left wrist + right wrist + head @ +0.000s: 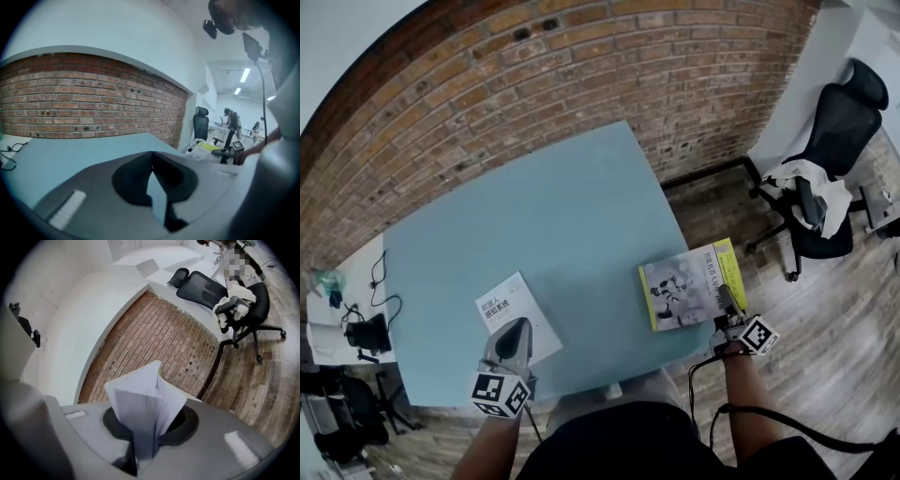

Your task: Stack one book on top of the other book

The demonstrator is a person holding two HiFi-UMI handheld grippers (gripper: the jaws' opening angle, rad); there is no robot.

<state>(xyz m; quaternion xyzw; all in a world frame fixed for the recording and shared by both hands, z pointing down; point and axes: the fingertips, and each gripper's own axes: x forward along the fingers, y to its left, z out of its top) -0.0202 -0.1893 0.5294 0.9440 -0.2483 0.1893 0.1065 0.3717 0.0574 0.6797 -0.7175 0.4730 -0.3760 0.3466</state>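
We note: right gripper (727,300) fingers pinch near edge of yellow-edged book (686,281), pages fanned between them, book overhanging table (562,216) edge. Left gripper (517,328) fingers pressed together, empty; white book (504,307) flat just beneath tips.

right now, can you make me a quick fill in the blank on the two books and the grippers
1. The right gripper is shut on the right-hand book, whose cover has a ____ strip along one edge.
2. The left-hand book, by the left gripper, has a mostly ____ cover.
3. The table has a light ____ top.
4. The wall behind it is bare ____.
Missing words: yellow; white; blue; brick.
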